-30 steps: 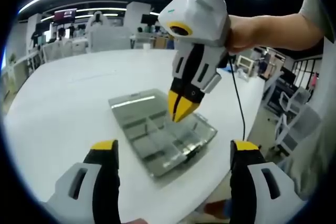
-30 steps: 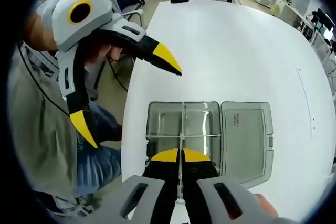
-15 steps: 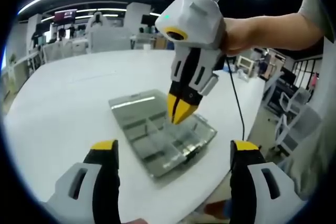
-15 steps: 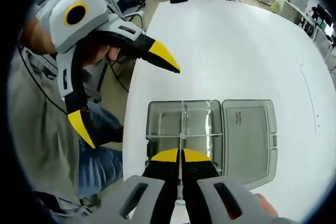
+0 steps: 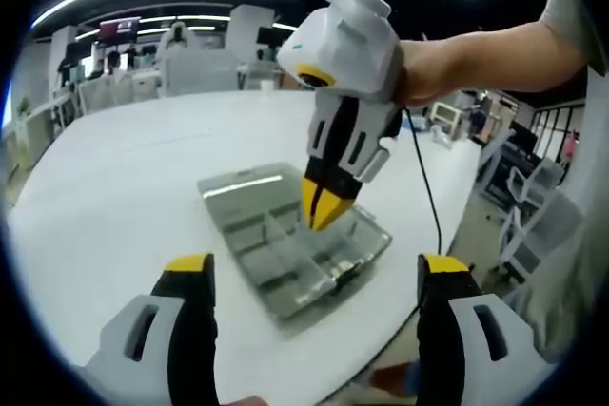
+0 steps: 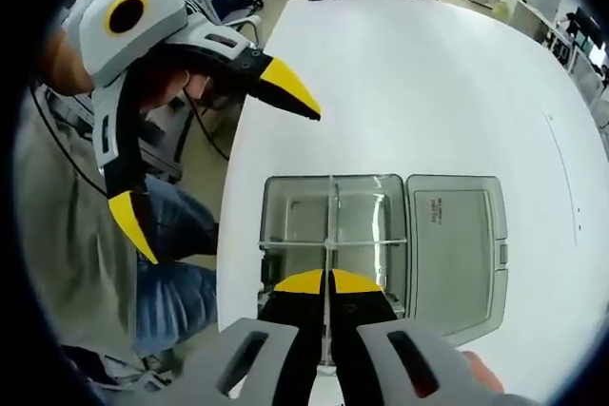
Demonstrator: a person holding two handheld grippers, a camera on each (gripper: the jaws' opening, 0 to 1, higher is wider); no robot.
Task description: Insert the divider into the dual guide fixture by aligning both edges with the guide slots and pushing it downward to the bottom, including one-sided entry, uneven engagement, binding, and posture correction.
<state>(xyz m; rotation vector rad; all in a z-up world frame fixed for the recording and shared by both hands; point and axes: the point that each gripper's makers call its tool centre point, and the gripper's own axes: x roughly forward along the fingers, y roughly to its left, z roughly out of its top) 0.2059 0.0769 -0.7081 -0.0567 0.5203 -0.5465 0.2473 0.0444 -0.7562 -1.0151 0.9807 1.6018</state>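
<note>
Divider (image 6: 329, 235) sits clamped between the closed jaws of the right gripper (image 6: 327, 282), a thin clear strip running straight ahead of the jaw tips and down into the dual guide fixture (image 6: 285, 221), a clear compartment box with its lid (image 6: 455, 244) lying open flat to the gripper's right. In the left gripper view the right gripper (image 5: 324, 206) stands nose-down over the fixture (image 5: 295, 244), yellow tips pressed together directly above the middle compartments. A cross wall meets the divider just ahead of the tips; how deep the divider is seated cannot be read, the plastic being too clear.

Left gripper (image 5: 314, 278) hangs released, jaws spread wide, holding nothing, well short of the fixture on the near side. In the right gripper view it (image 6: 205, 149) is off to the left, over the edge of the white table (image 6: 428, 73).

Risks, as judgement:
- nothing holds the fixture, so a downward push may slide or tip it toward the table edge just behind the jaws
- if one divider edge enters its slot ahead of the other, the strip may cock and bind; forcing it then could bow or crack the thin plastic
- a grip at one end only gives little control of tilt at the far end
</note>
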